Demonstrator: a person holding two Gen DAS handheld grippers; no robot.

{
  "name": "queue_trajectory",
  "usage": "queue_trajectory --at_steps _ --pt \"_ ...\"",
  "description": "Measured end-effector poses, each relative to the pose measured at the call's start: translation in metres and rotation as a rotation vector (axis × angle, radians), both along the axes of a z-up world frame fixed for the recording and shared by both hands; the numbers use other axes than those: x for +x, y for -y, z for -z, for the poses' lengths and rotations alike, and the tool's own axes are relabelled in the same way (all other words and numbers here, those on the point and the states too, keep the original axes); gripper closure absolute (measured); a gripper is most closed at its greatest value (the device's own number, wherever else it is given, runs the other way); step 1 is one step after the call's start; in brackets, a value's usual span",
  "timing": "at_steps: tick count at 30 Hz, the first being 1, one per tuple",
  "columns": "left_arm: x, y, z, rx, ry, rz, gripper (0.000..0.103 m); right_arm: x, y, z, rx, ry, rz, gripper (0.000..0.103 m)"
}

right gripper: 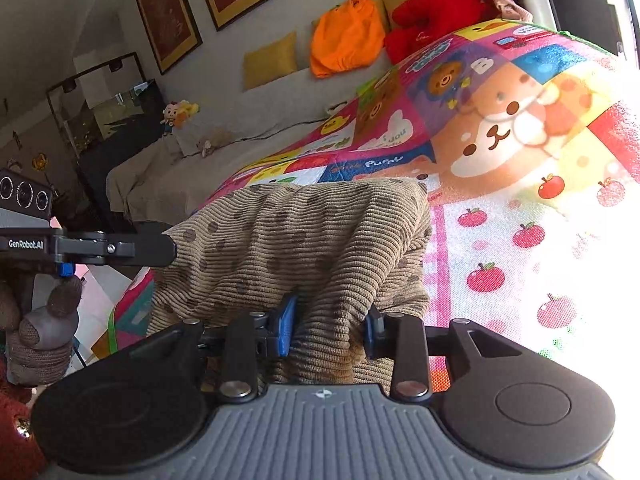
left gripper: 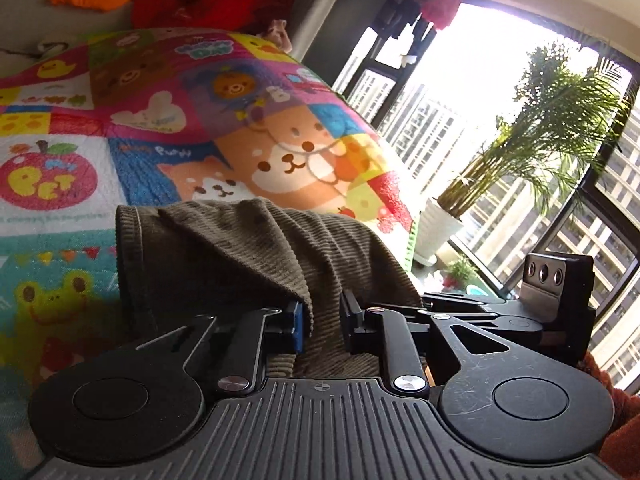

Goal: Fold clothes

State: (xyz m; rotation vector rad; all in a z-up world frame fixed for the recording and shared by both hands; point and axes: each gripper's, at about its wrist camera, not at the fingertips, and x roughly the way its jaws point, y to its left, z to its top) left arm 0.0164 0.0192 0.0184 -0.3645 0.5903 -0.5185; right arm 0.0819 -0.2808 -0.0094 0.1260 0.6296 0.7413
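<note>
A brown corduroy garment with dark dots lies folded over on the colourful cartoon play mat. My left gripper is shut on a bunched fold of its near edge. The same garment fills the middle of the right wrist view, and my right gripper is shut on its near edge too. The left gripper also shows at the left of the right wrist view, at the garment's left corner, held by a gloved hand. The right gripper's body shows at the right of the left wrist view.
A grey sofa runs behind the mat with an orange cushion, a red plush and yellow pillows. A potted palm stands by the big window. A glass tank stands at the far left.
</note>
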Motion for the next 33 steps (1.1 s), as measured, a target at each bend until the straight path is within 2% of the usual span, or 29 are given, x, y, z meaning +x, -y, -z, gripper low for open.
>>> queue_trajectory --at_steps 5,7,10,12,14,16,17,22,24,26,30,33 --pt "-0.014 -0.037 -0.039 -0.076 0.122 -0.102 0.096 -0.002 0.011 -0.02 0.144 0.001 -0.032 0.072" --pt "-0.025 -0.041 -0.048 -0.045 0.149 -0.1 0.096 -0.002 0.012 -0.019 0.152 -0.027 -0.04 0.072" --pt "-0.038 -0.042 -0.053 0.021 0.173 -0.078 0.093 -0.002 0.012 0.001 0.081 -0.078 -0.018 0.073" --pt "-0.04 -0.04 -0.057 0.061 0.21 -0.046 0.08 -0.003 0.013 0.018 0.06 -0.124 -0.007 0.073" --pt "-0.038 -0.035 -0.062 0.095 0.243 -0.004 0.04 -0.006 0.014 0.028 0.066 -0.139 -0.009 0.073" --pt "-0.025 -0.022 -0.062 0.096 0.25 0.079 0.03 -0.008 0.012 0.027 0.051 -0.115 -0.009 0.073" --pt "-0.019 -0.015 -0.058 0.091 0.228 0.101 0.029 -0.009 0.01 0.027 0.041 -0.103 -0.008 0.073" --pt "-0.005 -0.005 -0.026 0.069 0.075 0.043 0.028 -0.017 0.005 0.026 0.011 -0.054 0.002 0.072" --pt "0.001 -0.001 -0.013 0.06 0.014 0.019 0.023 -0.02 0.007 0.028 0.022 -0.044 0.008 0.071" --pt "0.001 -0.009 -0.003 0.001 -0.034 -0.005 0.02 -0.019 0.007 0.031 0.031 -0.042 0.006 0.071" --pt "0.006 -0.016 0.011 -0.075 -0.084 -0.011 0.022 -0.015 0.006 0.031 0.029 -0.044 -0.006 0.07" --pt "0.024 -0.008 0.011 -0.131 -0.072 0.021 0.024 -0.016 0.006 0.031 0.024 -0.036 -0.009 0.069"
